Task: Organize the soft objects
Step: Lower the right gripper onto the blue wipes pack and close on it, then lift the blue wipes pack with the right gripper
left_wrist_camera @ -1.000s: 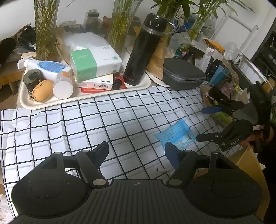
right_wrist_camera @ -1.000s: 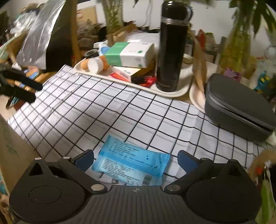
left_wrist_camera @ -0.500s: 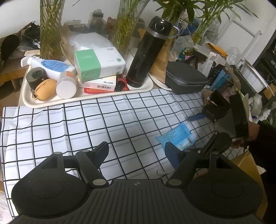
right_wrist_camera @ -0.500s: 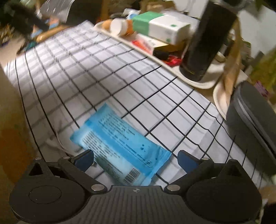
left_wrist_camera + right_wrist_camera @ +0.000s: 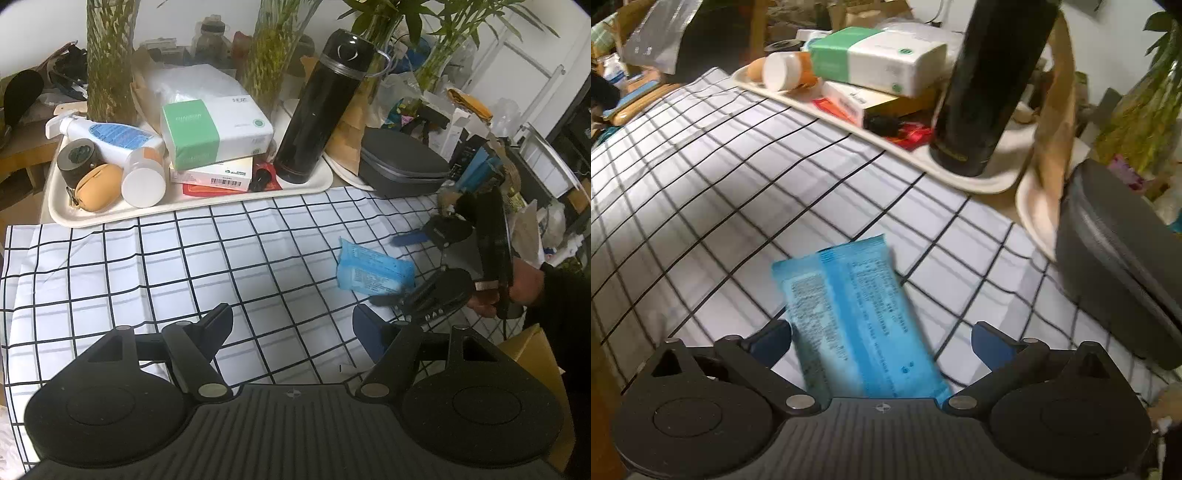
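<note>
the task looks barely begun. the one soft thing out on the checked cloth (image 5: 147, 266) is the blue pack (image 5: 857, 317), and it is not yet gripped or put away. the tissue box (image 5: 216, 131) and the tan pouch (image 5: 98, 186) already sit in the tray (image 5: 110, 216) at the back of the bench, so the tray may be where the pack belongs, though that is only a guess.

the right tool (image 5: 881, 341) has its fingers spread wide on either side of the pack's near end, not pressing it as far as the blurred picture shows. the pack seems to lie flat on the cloth, near the right edge of the bench; its long axis runs along the tool's reach, away toward the bottle (image 5: 982, 88), tilted a little to the left.

the left tool (image 5: 291, 321) hangs over bare cloth, fingers apart, holding nothing, well apart from the pack.
</note>
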